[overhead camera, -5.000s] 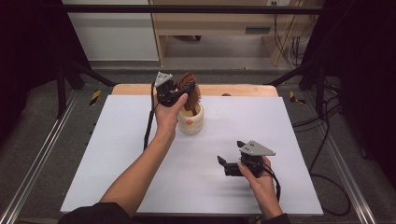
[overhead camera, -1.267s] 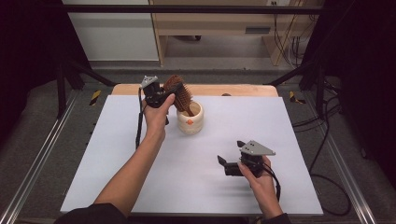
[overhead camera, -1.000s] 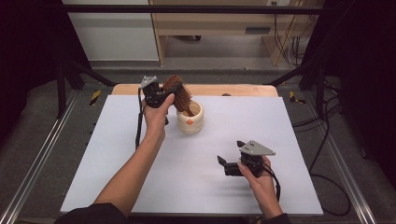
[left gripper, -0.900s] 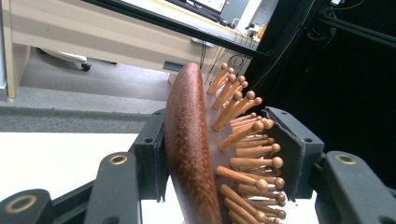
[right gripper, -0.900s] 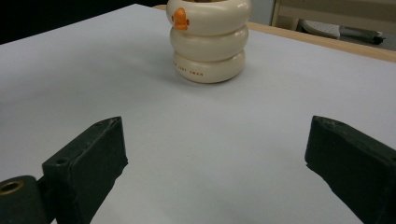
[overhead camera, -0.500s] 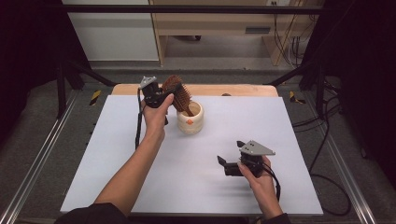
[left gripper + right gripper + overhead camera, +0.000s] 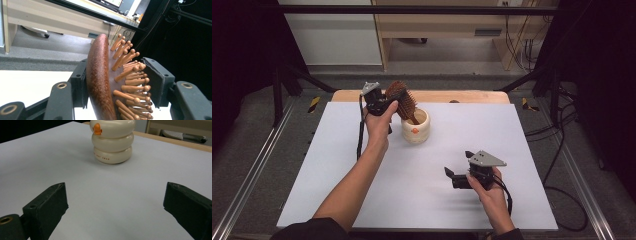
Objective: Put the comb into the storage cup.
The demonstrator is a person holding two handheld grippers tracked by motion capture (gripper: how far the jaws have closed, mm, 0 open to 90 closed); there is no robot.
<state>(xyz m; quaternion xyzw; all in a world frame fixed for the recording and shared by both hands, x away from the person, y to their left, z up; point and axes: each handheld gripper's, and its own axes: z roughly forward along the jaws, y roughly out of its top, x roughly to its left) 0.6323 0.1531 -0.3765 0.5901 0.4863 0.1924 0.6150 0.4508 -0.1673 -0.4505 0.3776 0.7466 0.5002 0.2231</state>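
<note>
Brown wooden pin-bristle hairbrush [image 7: 403, 98]: clamped by left gripper [image 7: 384, 102], handle in cream ringed ceramic holder [image 7: 416, 128] | Right gripper [image 7: 458, 171]: held wide open, empty, over white table [image 7: 512, 130]

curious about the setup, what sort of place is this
Probably a lab recording station: a white-topped table inside a black frame, cables by a desk behind, and a person working a hairbrush with handheld grippers.

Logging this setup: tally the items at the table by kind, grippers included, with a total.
Hairbrush: 1
Cream holder: 1
Grippers: 2, left gripper and right gripper
Total: 4
</note>
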